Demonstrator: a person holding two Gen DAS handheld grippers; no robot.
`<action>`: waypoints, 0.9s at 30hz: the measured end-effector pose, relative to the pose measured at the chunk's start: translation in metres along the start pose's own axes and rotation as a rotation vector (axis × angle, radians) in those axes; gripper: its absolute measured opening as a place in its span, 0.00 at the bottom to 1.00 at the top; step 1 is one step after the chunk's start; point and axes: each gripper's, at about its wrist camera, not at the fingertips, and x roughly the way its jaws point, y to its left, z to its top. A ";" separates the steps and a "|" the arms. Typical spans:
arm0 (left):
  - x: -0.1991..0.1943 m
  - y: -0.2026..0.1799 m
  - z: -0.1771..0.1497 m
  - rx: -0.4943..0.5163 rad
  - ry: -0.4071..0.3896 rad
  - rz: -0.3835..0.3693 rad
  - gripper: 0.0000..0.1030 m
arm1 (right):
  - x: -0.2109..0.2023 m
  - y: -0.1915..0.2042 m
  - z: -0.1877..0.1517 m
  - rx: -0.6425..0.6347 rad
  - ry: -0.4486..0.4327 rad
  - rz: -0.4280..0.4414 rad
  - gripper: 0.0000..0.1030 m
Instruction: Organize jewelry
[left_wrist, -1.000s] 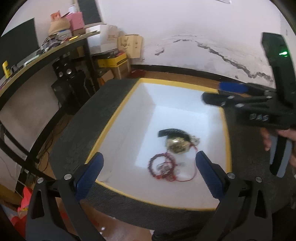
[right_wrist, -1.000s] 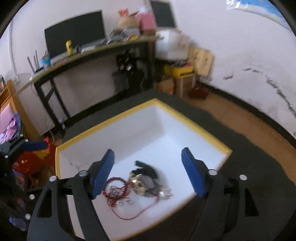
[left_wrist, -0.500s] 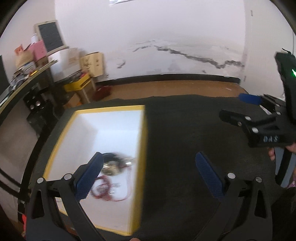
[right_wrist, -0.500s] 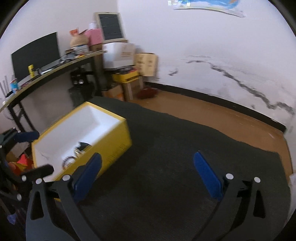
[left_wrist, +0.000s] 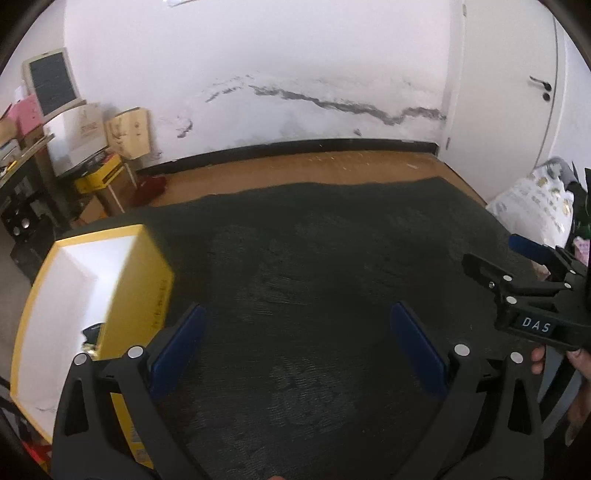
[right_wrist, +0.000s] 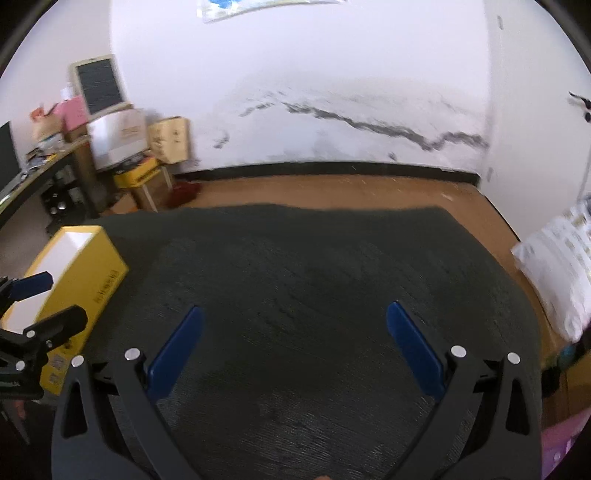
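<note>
A yellow box with a white inside (left_wrist: 155, 291) stands at the left edge of the dark mat (left_wrist: 314, 277); it also shows in the right wrist view (right_wrist: 99, 273). A small part of the jewelry (left_wrist: 90, 338), dark and gold, shows inside the box behind my left finger. My left gripper (left_wrist: 295, 350) is open and empty over the mat, to the right of the box. My right gripper (right_wrist: 291, 347) is open and empty over the middle of the mat. Each gripper shows at the edge of the other's view.
The mat lies on a wooden floor (left_wrist: 295, 166) by a cracked white wall. A desk with boxes (right_wrist: 122, 136) stands at the far left. A patterned white bag (left_wrist: 532, 210) lies at the right edge of the mat.
Both grippers have swung right, away from above the box and its jewelry, to over the bare mat. Both stay open and empty.
</note>
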 end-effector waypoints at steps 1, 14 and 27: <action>0.005 -0.004 -0.002 0.007 0.002 0.002 0.94 | 0.004 -0.004 -0.004 0.005 0.020 -0.019 0.93; 0.058 -0.009 -0.016 -0.022 0.066 -0.004 0.94 | 0.039 -0.018 -0.027 0.060 0.063 -0.027 0.93; 0.069 0.004 -0.023 -0.104 0.108 0.052 0.94 | 0.055 -0.018 -0.036 0.081 0.129 -0.023 0.93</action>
